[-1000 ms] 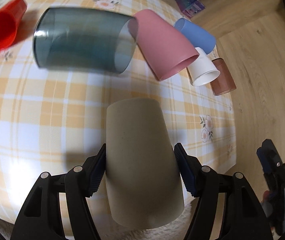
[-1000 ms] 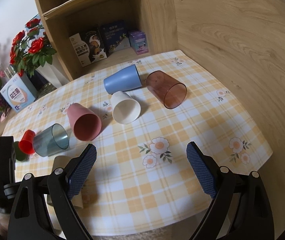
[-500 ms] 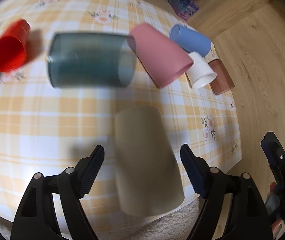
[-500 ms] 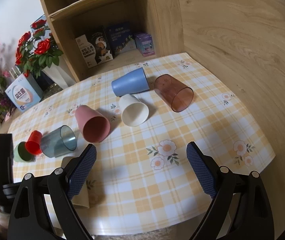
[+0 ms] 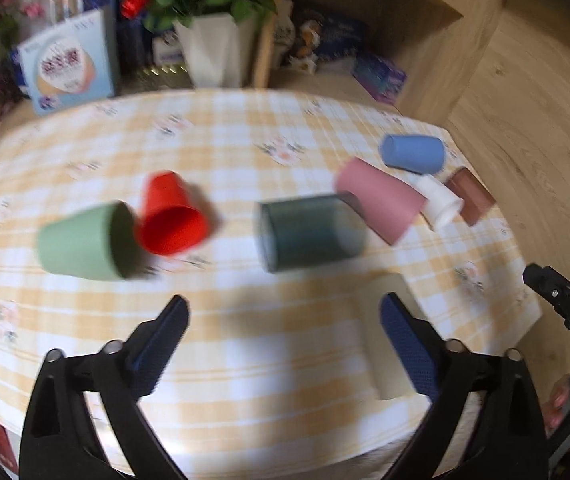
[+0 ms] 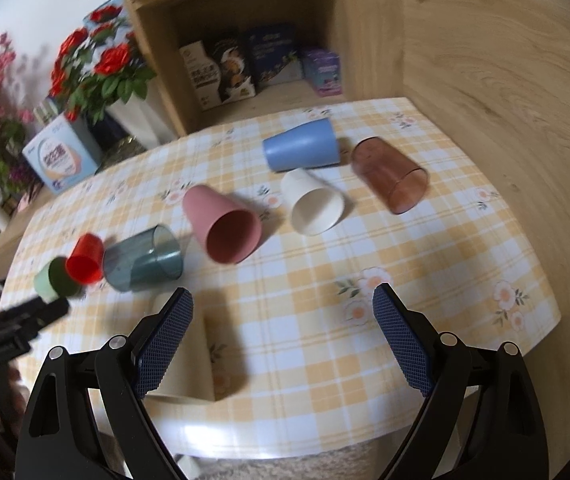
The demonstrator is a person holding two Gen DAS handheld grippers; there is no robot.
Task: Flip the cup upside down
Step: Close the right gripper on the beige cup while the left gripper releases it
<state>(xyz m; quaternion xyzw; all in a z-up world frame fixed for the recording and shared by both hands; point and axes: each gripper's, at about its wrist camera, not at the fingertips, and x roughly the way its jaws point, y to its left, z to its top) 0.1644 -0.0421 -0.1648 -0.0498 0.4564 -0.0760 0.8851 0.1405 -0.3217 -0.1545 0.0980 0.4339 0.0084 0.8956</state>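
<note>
A beige cup (image 5: 385,344) stands upside down near the table's front edge, partly behind the right finger of my left gripper (image 5: 283,344), which is open, empty and drawn back from it. The cup also shows in the right wrist view (image 6: 189,354), partly behind that gripper's left finger. My right gripper (image 6: 283,334) is open and empty above the front of the table. Several other cups lie on their sides: green (image 5: 85,240), red (image 5: 171,214), dark teal clear (image 5: 309,232), pink (image 5: 381,200), white (image 5: 439,202), blue (image 5: 413,154), brown clear (image 5: 471,196).
The table has a yellow checked cloth (image 6: 425,264). A wooden shelf unit (image 6: 245,20) with boxes stands behind it, a wooden wall (image 6: 505,80) on the right. A white vase with red flowers (image 5: 213,52) and a blue box (image 5: 69,64) stand at the back left.
My left gripper has opened, let go of the beige cup and pulled back and up to the left. The cup stays standing. The right gripper has shifted only slightly.
</note>
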